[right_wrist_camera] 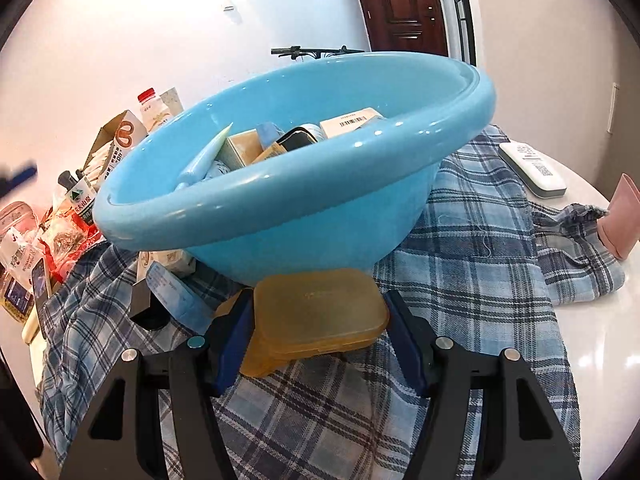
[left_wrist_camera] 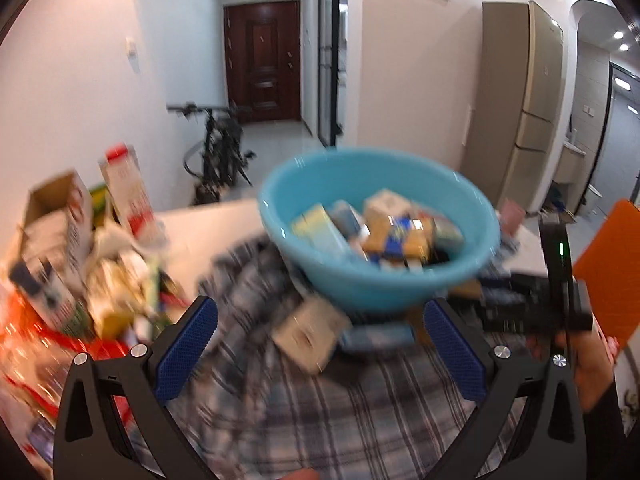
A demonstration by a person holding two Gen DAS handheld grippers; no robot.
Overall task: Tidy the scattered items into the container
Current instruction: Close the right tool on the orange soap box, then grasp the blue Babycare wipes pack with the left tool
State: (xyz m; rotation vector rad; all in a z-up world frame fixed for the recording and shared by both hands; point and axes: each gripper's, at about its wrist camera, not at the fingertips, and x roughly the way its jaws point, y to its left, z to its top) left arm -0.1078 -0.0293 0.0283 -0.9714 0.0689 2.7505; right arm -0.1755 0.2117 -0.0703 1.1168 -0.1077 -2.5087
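Right now the right gripper [right_wrist_camera: 320, 332] has its fingers [right_wrist_camera: 236, 340] pinching a translucent amber box [right_wrist_camera: 320, 316] from both sides, the blue pads pressed against its short ends; the box sits low over the plaid cloth [right_wrist_camera: 460, 240], just in front of the base of the blue basin [right_wrist_camera: 280, 200]. That basin stands tilted on the cloth and already holds a heap of small cartons, among them a white box with a barcode [right_wrist_camera: 352, 120] and a pale blue tube [right_wrist_camera: 208, 152] leaning on its inner wall. To the left of the basin, more loose items lie on the cloth, including a pale blue packet [right_wrist_camera: 172, 288] that touches the basin's foot, and beyond them a cluttered pile of snack bags and bottles [right_wrist_camera: 76, 200]. A white remote [right_wrist_camera: 532, 168] lies on the white desk [right_wrist_camera: 620, 340] at the right, near a pink object [right_wrist_camera: 620, 216] at the cloth's edge. In the blurred left wrist view, the left gripper [left_wrist_camera: 320, 340] has its fingers [left_wrist_camera: 188, 344] spread wide with nothing between the pads, pointing down at the cloth; a whitish carton [left_wrist_camera: 308, 332] lies there beside the basin [left_wrist_camera: 380, 272]. At the right edge of that view, a hand [left_wrist_camera: 592, 364] holds the other gripper's black body, with an orange panel [left_wrist_camera: 612, 264] above it.
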